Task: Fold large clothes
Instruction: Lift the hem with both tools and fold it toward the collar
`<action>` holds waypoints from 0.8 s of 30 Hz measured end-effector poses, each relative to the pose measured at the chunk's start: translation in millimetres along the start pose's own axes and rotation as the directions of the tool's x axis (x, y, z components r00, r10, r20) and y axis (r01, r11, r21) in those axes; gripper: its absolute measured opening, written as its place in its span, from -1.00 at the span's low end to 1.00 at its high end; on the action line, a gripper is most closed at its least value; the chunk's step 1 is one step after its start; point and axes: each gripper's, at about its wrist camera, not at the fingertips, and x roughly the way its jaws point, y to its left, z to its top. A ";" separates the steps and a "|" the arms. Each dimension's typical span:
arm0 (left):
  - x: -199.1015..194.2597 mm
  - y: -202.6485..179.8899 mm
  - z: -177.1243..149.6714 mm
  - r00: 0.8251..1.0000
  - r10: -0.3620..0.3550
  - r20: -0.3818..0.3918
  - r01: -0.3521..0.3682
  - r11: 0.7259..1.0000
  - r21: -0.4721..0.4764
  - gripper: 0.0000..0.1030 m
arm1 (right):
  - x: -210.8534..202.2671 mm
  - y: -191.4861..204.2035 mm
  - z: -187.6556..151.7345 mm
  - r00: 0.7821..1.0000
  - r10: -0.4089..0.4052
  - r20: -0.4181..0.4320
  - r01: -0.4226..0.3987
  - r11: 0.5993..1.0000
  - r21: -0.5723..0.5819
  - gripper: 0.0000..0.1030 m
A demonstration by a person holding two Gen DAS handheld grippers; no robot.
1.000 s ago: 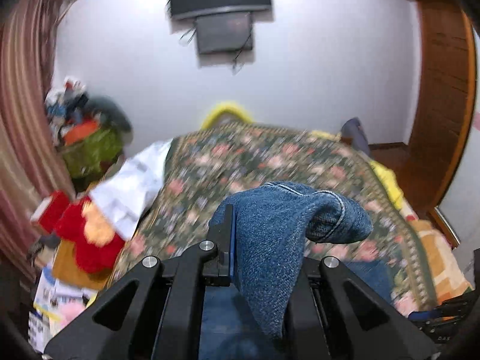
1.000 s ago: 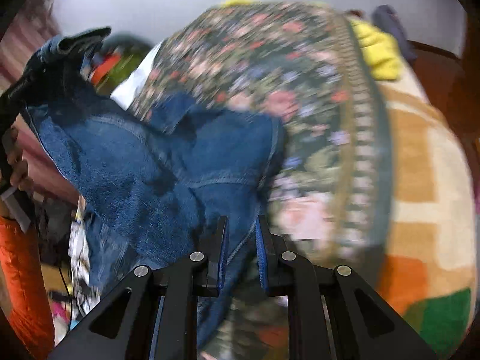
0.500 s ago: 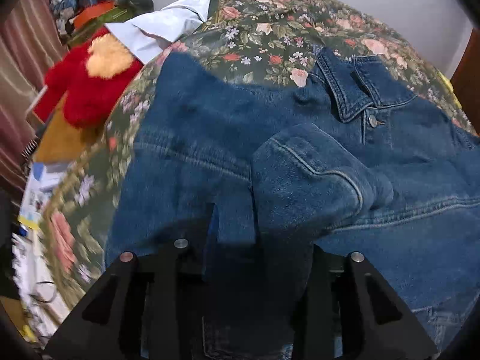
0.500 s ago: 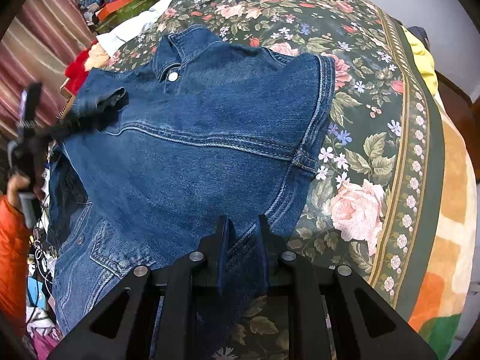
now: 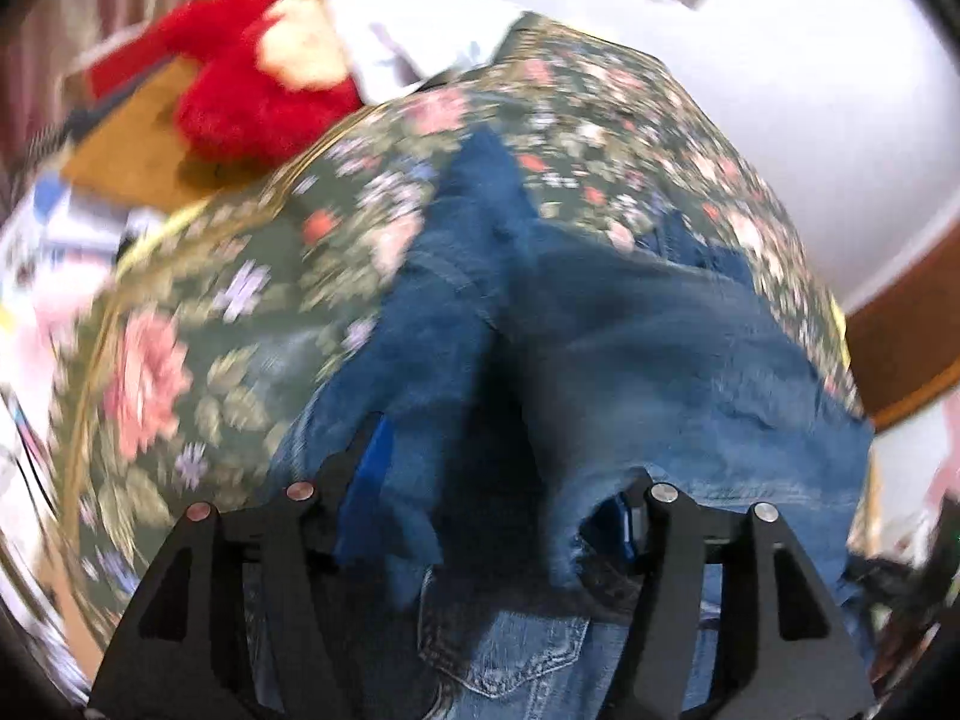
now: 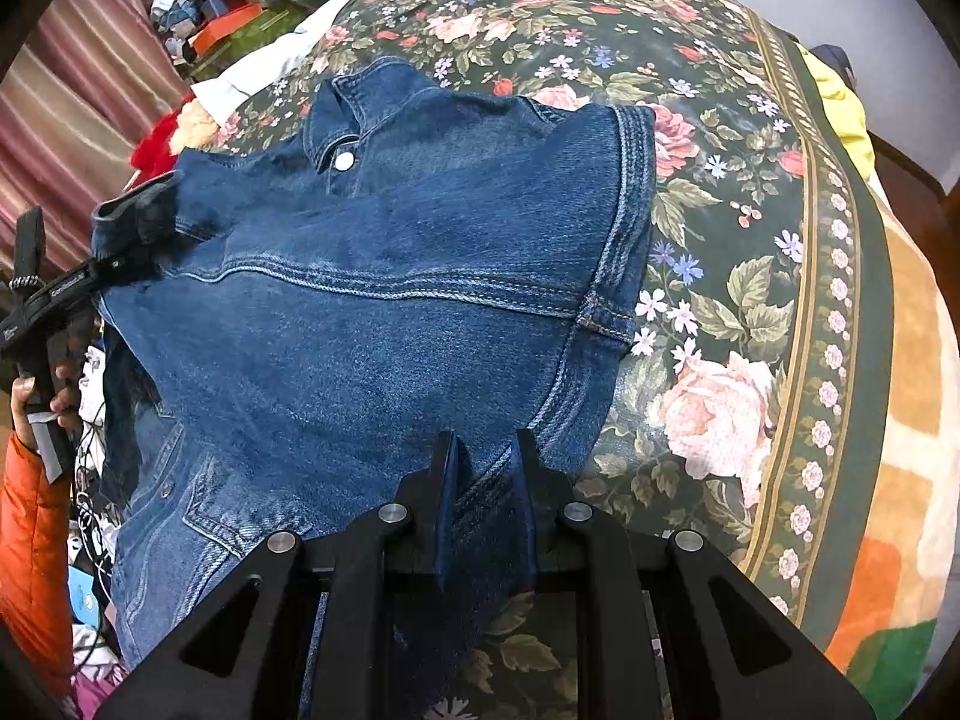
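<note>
A blue denim jacket [image 6: 384,312] lies spread on the floral bedspread [image 6: 744,276], collar toward the far side. My right gripper [image 6: 483,468] is shut on the jacket's near hem. My left gripper [image 5: 498,480] has its jaws wide apart, with a fold of the jacket [image 5: 630,372] draped between and over them. The left wrist view is blurred. In the right wrist view the left gripper [image 6: 126,240] sits at the jacket's left edge with a bunched sleeve end on its tip.
A red plush toy [image 5: 258,90] and a white cloth [image 5: 408,42] lie at the bed's far left. A clutter pile [image 6: 234,6] and a curtain [image 6: 72,96] stand left. A yellow cloth [image 6: 840,108] lies at the bed's right side.
The jacket has come down from the air and spread flat on the bed. My left gripper's jaws have opened wide and it has tilted up. My right gripper stays shut on the hem.
</note>
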 end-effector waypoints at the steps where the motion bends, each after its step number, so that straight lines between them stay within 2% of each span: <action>1: -1.2 7.2 -1.3 1.000 -0.009 0.000 0.009 1.000 -0.026 0.14 | 0.1 -0.5 -0.1 1.000 0.002 0.000 -0.002 1.000 0.002 -0.73; 2: -2.8 11.5 -2.9 1.000 -0.009 0.000 0.009 0.999 -0.034 0.04 | 0.0 -0.5 -0.5 1.000 0.004 0.001 -0.004 1.000 0.004 -0.73; 4: -7.6 12.0 -5.0 1.000 -0.007 -0.001 0.007 1.000 -0.020 0.02 | -0.1 -1.2 -0.6 1.000 0.007 0.001 -0.007 1.000 0.007 -0.73; 8: -25.7 -1.7 -3.9 0.995 0.095 0.034 -0.098 0.992 0.078 0.04 | -0.6 -1.9 -0.5 1.000 0.008 -0.001 -0.008 1.000 0.011 -0.73; 11: -41.3 -12.2 7.5 0.983 0.160 0.090 -0.173 0.972 0.161 0.21 | -2.5 -2.5 1.1 1.000 0.004 -0.018 -0.004 1.000 0.021 -0.73; 15: -55.1 -22.1 31.6 0.954 0.250 0.162 -0.284 0.929 0.238 0.29 | -13.7 -9.0 12.5 1.000 -0.014 -0.010 0.014 0.999 0.036 -0.73; 17: -54.5 -23.8 43.6 0.947 0.269 0.174 -0.307 0.918 0.252 0.32 | -21.7 -15.1 22.3 0.999 -0.043 0.024 0.041 0.998 0.049 -0.73; 20: -45.5 -27.3 54.0 0.949 0.264 0.173 -0.304 0.913 0.272 0.41 | -28.5 -26.6 44.1 0.994 -0.084 0.066 0.078 0.993 0.086 -0.73; 24: -13.8 -34.6 50.1 0.954 0.278 0.116 -0.301 0.894 0.331 0.41 | -3.1 -30.6 65.0 0.991 -0.131 0.017 0.129 0.988 0.081 -0.73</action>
